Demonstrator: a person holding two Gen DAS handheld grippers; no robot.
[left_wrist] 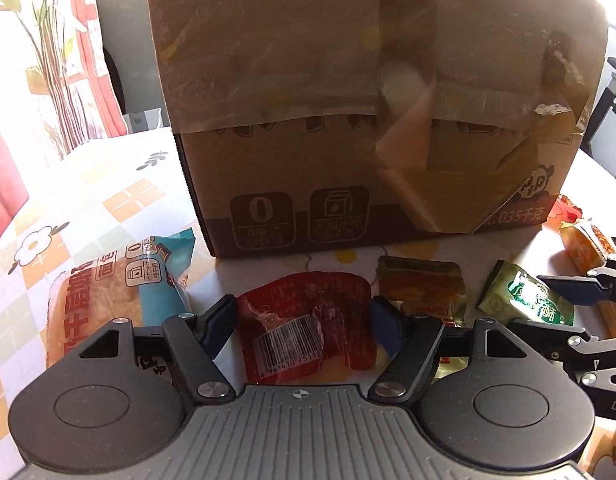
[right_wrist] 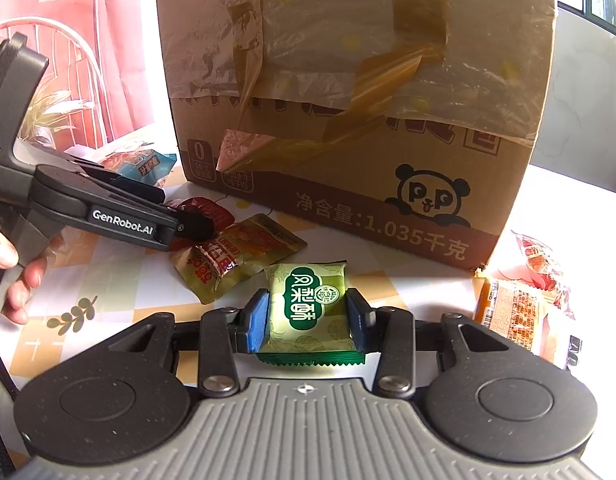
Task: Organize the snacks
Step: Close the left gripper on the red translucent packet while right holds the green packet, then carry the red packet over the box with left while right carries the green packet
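A cardboard box (left_wrist: pixel 348 100) with a panda print stands on the table, also in the right wrist view (right_wrist: pixel 348 100). My left gripper (left_wrist: pixel 303 320) is open around a red snack packet (left_wrist: pixel 308 320) with a barcode; the pads stand at its sides. My right gripper (right_wrist: pixel 308 320) is shut on a green pastry packet (right_wrist: pixel 310 312), which also shows in the left wrist view (left_wrist: pixel 524 298). A golden snack pouch (left_wrist: pixel 424 296) lies between the two packets, also in the right wrist view (right_wrist: pixel 235 256).
A wrapped bread (left_wrist: pixel 107 292) lies left of the red packet. Orange and red wrapped snacks (right_wrist: pixel 520 308) lie right of the box. The checked tablecloth (left_wrist: pixel 87 208) covers the table. Curtains hang at the back left. The left gripper (right_wrist: pixel 195 228) shows in the right view.
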